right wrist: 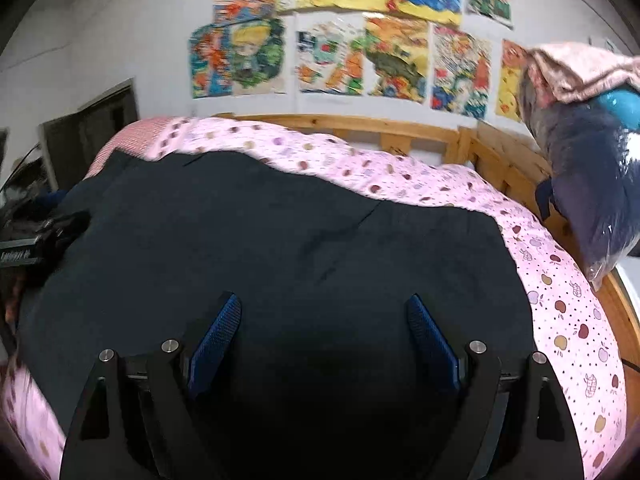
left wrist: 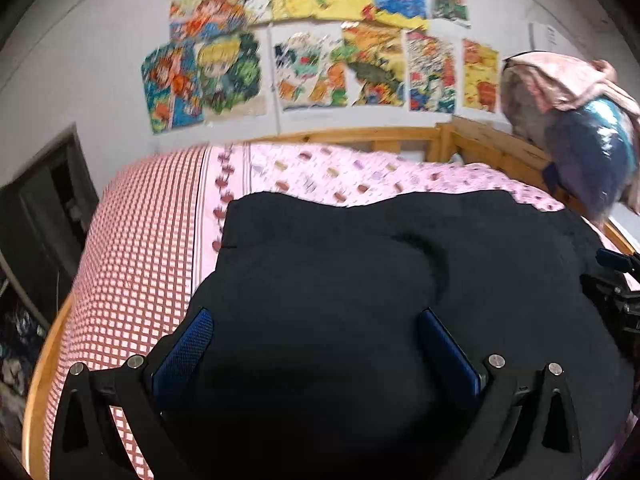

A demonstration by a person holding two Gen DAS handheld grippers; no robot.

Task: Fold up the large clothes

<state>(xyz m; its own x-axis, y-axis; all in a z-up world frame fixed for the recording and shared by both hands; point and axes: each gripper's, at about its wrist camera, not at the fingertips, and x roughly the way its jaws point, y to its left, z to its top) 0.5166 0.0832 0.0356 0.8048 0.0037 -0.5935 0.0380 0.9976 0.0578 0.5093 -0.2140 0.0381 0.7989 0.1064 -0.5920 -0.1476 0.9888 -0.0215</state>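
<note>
A dark garment (left wrist: 360, 280) lies spread flat on the bed, filling the lower centre of both views; its far edge runs unevenly across the middle of each frame, and a few shallow creases show near its centre in the right wrist view (right wrist: 320, 240).

The left claw (left wrist: 316, 336) stands wide open at the bottom of the left wrist view, its blue pads (left wrist: 188, 344) apart, with only the flat cloth seen between them. The right claw (right wrist: 324, 328) is open too at the bottom of its view, gripping nothing.

Beyond the garment is a pink sheet (right wrist: 560, 300) printed with small apples, and at the left of the left wrist view a red checked cover (left wrist: 136, 248). A wooden bed rail (left wrist: 360, 136) runs behind them. At the upper right a blue bagged bundle (right wrist: 592, 184) leans on the rail, a pink cloth (right wrist: 580, 72) draped over its top. Bright drawings (left wrist: 320, 40) cover the white wall along the top of the frame.
</note>
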